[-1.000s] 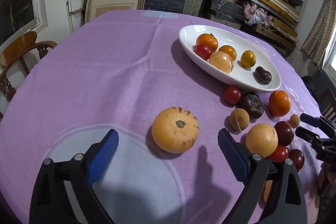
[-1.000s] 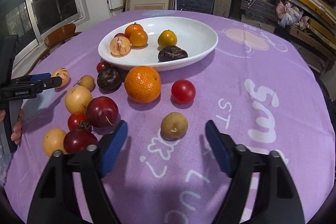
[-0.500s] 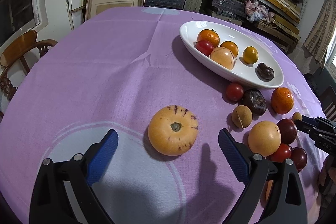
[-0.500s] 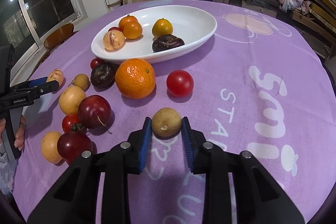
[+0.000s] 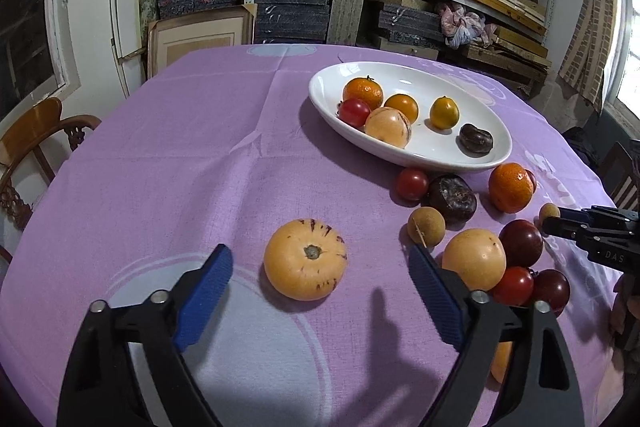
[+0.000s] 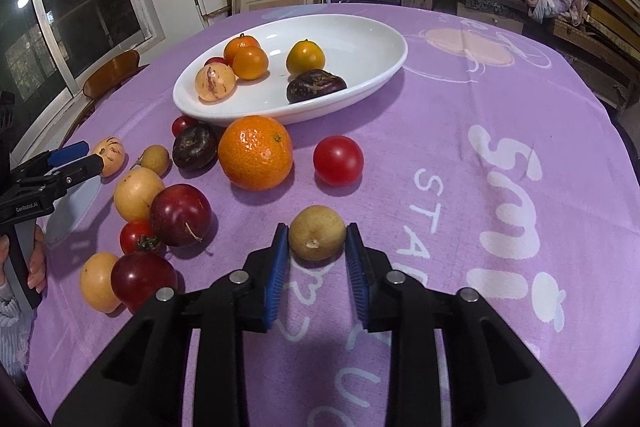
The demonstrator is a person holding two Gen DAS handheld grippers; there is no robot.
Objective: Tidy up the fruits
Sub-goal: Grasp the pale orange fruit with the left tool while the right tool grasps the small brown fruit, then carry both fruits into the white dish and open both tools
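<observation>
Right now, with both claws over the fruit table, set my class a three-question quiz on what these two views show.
1. True or false: the right claw is shut on the small brown fruit.
2. How many fruits lie in the white dish?
3. Which fruit sits between the left claw's open jaws: A) the orange, B) the striped yellow fruit, C) the tomato?

Key: 1 true; 2 six; 3 B.

Dim indoor light w/ soft shadows on tablecloth (image 5: 168,163), window (image 5: 628,67) glare right, strong fisheye edge warp.
</observation>
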